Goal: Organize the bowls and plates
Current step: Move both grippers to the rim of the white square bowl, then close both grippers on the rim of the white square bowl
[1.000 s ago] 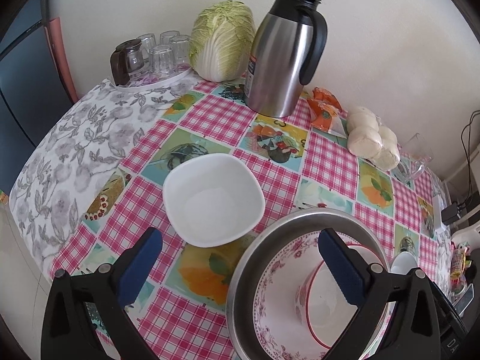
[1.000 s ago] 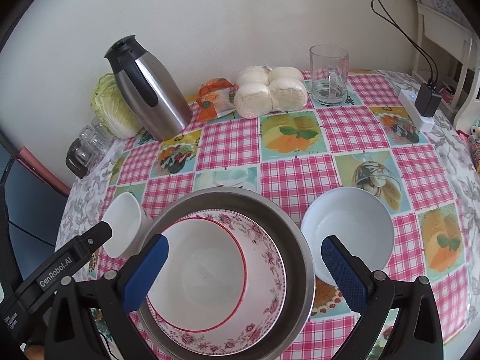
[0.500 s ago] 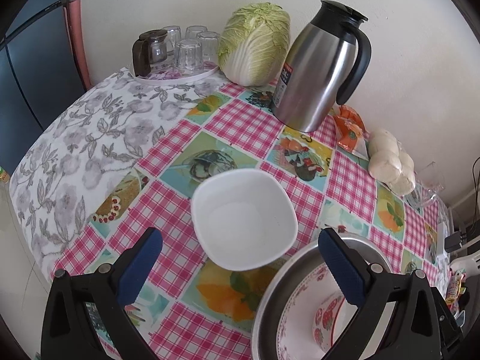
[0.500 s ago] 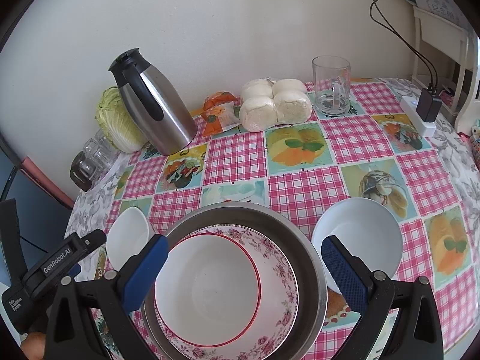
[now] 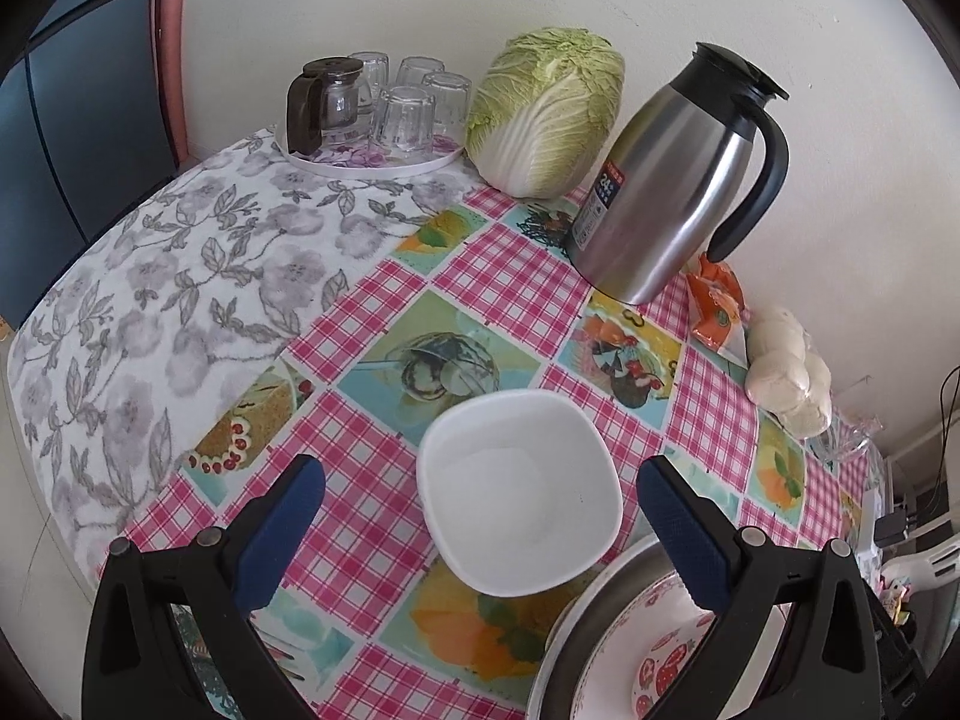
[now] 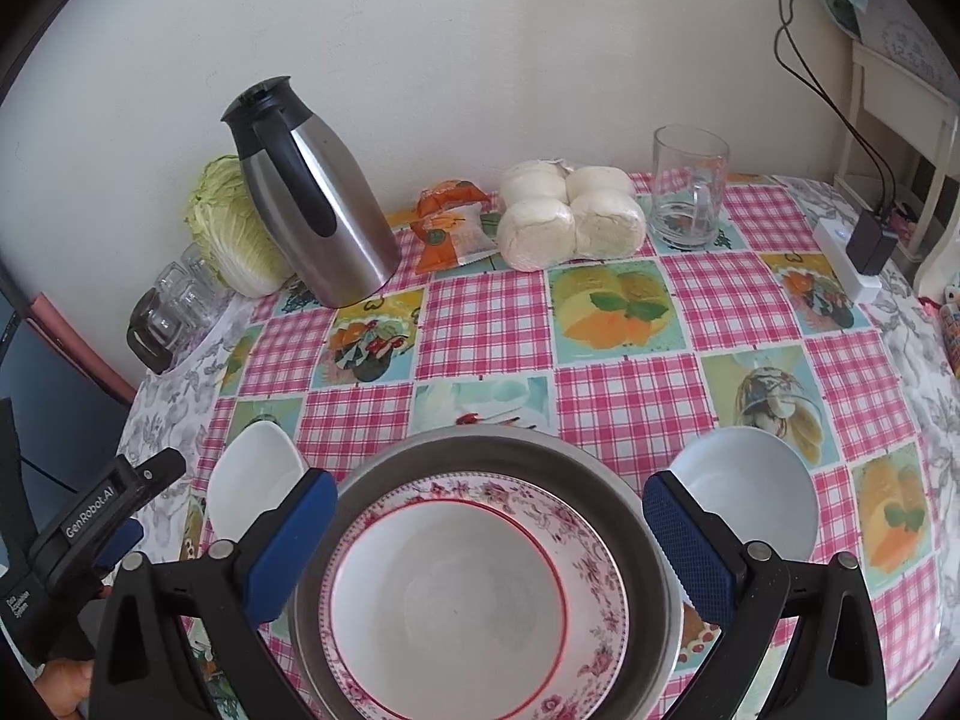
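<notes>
**A:** What dishes are on the table?

**B:** A small white bowl with rounded corners (image 5: 521, 492). It sits right side up on the checked cloth and it is empty.

**A:** What is next to it?

**B:** A big shiny metal bowl (image 6: 480, 450), just beside it. Inside lies a plate with pink flowers (image 6: 591, 564) round its edge. On the plate sits a white bowl with a red rim (image 6: 447, 600). It is empty too.

**A:** Any more?

**B:** Yes, a round white bowl (image 6: 759, 492) on the other side of the metal one. It stands right side up, empty, very near the metal rim.
</notes>
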Demonstrator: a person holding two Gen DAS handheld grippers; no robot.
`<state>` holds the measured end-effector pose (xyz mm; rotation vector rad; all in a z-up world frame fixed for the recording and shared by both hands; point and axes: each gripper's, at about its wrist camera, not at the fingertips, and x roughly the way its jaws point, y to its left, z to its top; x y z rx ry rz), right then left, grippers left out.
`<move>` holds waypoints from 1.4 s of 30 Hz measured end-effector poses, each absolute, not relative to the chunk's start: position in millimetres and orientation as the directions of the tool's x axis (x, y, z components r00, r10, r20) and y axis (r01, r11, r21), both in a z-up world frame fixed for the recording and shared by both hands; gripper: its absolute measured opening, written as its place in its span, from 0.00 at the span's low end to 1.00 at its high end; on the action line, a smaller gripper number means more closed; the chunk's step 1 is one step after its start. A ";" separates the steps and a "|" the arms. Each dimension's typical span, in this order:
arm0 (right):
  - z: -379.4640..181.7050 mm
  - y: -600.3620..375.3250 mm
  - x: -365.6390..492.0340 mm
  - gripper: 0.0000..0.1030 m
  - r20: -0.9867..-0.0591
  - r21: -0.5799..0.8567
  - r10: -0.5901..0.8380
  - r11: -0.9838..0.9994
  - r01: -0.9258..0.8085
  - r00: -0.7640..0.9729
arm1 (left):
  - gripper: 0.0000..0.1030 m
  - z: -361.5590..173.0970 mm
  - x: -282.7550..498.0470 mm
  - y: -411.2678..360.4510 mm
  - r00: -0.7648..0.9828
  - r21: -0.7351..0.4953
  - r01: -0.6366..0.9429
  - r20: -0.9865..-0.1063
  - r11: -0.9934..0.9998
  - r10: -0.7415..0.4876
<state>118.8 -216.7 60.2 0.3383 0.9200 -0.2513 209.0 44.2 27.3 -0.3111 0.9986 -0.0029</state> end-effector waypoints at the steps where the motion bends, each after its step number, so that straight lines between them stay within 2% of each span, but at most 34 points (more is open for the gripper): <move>1: 62.0 -213.4 122.1 1.00 -0.809 0.176 -0.067 0.921 0.349 0.584 | 1.00 27.0 209.9 45.7 0.545 -0.260 -0.136 -0.826 0.956 -0.147; 9: 63.7 -185.9 154.8 1.00 -0.809 0.195 -0.028 0.929 0.313 0.588 | 1.00 27.7 219.6 58.5 0.575 -0.253 -0.113 -0.805 0.961 -0.145; 14: 48.2 -162.1 177.9 1.00 -0.832 0.169 -0.014 0.946 0.278 0.554 | 1.00 10.8 230.4 67.5 0.508 -0.223 -0.115 -0.851 0.968 -0.136; 19: 21.8 -138.1 194.2 1.00 -0.869 0.125 -0.010 0.963 0.240 0.495 | 1.00 -17.9 235.0 80.0 0.419 -0.228 -0.182 -0.898 0.957 -0.134; 24: -1.6 -121.3 203.6 1.00 -0.897 0.090 -0.011 0.974 0.206 0.442 | 1.00 -27.1 236.6 83.3 0.408 -0.188 -0.198 -0.908 0.962 -0.094; 34: -13.1 -109.1 216.9 0.98 -0.910 0.028 -0.048 0.984 0.177 0.411 | 1.00 -41.9 240.7 91.7 0.386 -0.222 -0.254 -0.916 0.941 -0.112; 37: -16.1 -106.7 219.3 0.90 -0.914 0.026 -0.047 0.984 0.175 0.403 | 0.99 -44.1 242.6 92.6 0.390 -0.244 -0.255 -0.911 0.936 -0.131; 39: -19.0 -105.5 220.8 0.80 -0.918 0.031 -0.041 0.984 0.175 0.394 | 0.97 -46.6 243.7 91.9 0.384 -0.257 -0.252 -0.911 0.933 -0.148; 40: -20.5 -105.1 221.5 0.80 -0.920 0.038 -0.033 0.984 0.174 0.391 | 0.93 -47.6 243.9 90.8 0.381 -0.260 -0.250 -0.912 0.933 -0.152; 42: -22.9 -103.3 222.5 0.71 -0.920 0.042 -0.027 0.985 0.168 0.391 | 0.83 -49.9 245.0 87.6 0.375 -0.266 -0.243 -0.913 0.933 -0.163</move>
